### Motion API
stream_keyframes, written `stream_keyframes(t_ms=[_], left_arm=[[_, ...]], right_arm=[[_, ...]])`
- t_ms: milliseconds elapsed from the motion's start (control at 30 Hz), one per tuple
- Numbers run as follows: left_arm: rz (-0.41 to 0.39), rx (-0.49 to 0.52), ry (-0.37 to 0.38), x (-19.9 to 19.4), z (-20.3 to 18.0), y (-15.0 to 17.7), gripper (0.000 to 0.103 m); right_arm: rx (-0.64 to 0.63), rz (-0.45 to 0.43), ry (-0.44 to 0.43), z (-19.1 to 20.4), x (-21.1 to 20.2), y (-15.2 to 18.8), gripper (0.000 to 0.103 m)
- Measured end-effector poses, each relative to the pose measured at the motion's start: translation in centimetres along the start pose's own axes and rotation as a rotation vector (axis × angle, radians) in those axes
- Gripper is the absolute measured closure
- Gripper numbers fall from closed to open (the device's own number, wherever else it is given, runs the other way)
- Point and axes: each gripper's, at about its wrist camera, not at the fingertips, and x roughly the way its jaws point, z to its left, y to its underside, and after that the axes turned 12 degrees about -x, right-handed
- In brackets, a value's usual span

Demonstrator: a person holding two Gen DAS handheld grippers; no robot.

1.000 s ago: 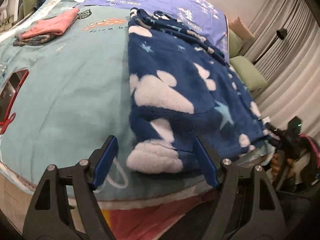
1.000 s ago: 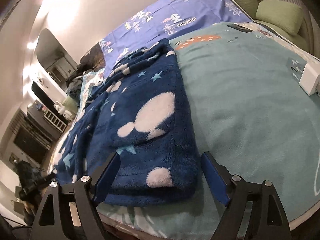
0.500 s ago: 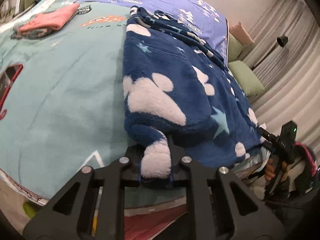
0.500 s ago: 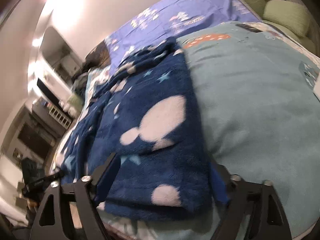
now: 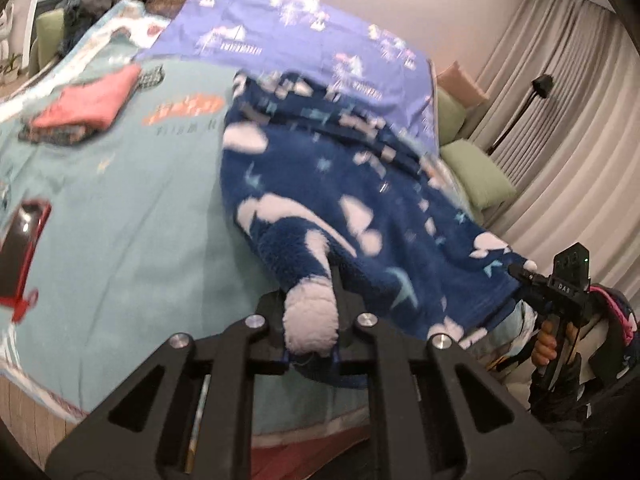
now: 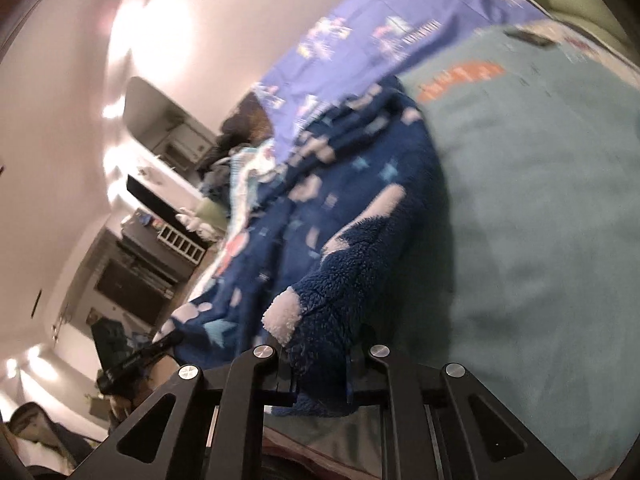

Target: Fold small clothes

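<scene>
A dark blue fleece garment [image 5: 344, 184] with white blobs and pale stars lies on a teal bedspread [image 5: 120, 216]. My left gripper [image 5: 310, 344] is shut on its near corner, where a white fluffy patch bulges between the jaws, and holds that corner raised. In the right wrist view the same garment [image 6: 360, 208] runs away to the upper left. My right gripper [image 6: 316, 376] is shut on its other near corner, also raised off the teal bedspread [image 6: 540, 240]. The right gripper also shows in the left wrist view [image 5: 520, 270] at the garment's far edge.
A folded pink and grey pile [image 5: 84, 108] lies at the far left of the bed. A purple printed sheet [image 5: 304, 48] covers the head end. Green cushions [image 5: 476, 176] and curtains stand to the right. A dark red-edged object [image 5: 20, 248] lies at the left edge.
Both grippers closed on the garment's near corners, the left first and the right after it. Both corners are now lifted off the bed, and the views are blurred by motion.
</scene>
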Motion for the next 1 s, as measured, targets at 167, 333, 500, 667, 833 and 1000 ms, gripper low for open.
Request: stream_keyframes(t_ms=[167, 333, 500, 667, 833, 1000], left_arm=[[-0.059, 0.023, 0.081, -0.7, -1.9, -2.5, 0.088], [-0.145, 0.067, 0.107, -1.4, -4.1, -5.4, 0.088], [-0.26, 0.075, 0.083, -2.0, -5.4, -8.7, 0.088], [-0.323, 0.059, 0.08, -1.1, -6.0, -11.8, 0.088], [-0.366, 0.075, 0.054, 0.3, -6.6, -15.3, 0.088], [-0.402, 0.098, 0.017, 2.2, -7.5, -18.8, 0.088]], right_arm=[[-0.018, -0.068, -0.077, 1.1, -0.6, -2.6, 0.089], [-0.049, -0.119, -0.1, 2.0, -0.9, -6.0, 0.089], [-0.079, -0.193, -0.086, 2.0, -1.3, -9.7, 0.09], [-0.099, -0.265, -0.093, 1.7, -0.8, -13.6, 0.09], [-0.107, -0.3, -0.09, 0.9, 0.8, -17.8, 0.09], [-0.09, -0.328, -0.087, -0.4, 3.0, -22.4, 0.09]])
